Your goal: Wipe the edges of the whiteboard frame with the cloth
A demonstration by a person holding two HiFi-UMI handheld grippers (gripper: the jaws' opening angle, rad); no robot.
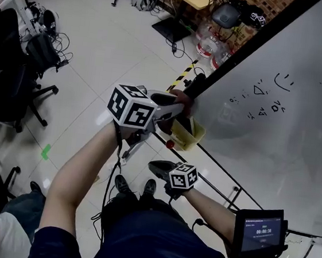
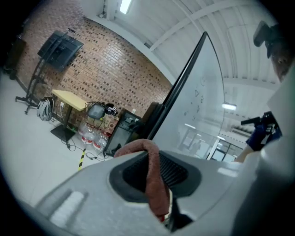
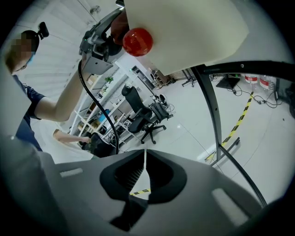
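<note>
- Cloth, reddish brown, is clamped between the jaws of my left tongs. One fold humps up over the jaw tips, and the lower end runs out of sight into the gap behind the pads.
- From the head view almost all of it is covered by the tongs and my hand. Only a dark red scrap shows, right at the lower end of the black whiteboard frame.
- I cannot tell from any view whether the fabric actually presses on the frame or sits just beside it. In the left gripper view the fold overlaps the frame's lower part.
- Whiteboard is cut off at the top and right edges of the head view. It carries a few faint marker scribbles that are too small to read.
- Yellow tray hangs at the board's lower corner, partly behind my left tongs. In the right gripper view I see only its pale underside, with a red ball at its edge.
- Right tongs are closed with nothing between the jaws, only a thin slit of light. They are held low, under the tray and well apart from the frame.
- Beyond them the board's black stand curves down to the floor, its foot cut off by the tongs' body.
</note>
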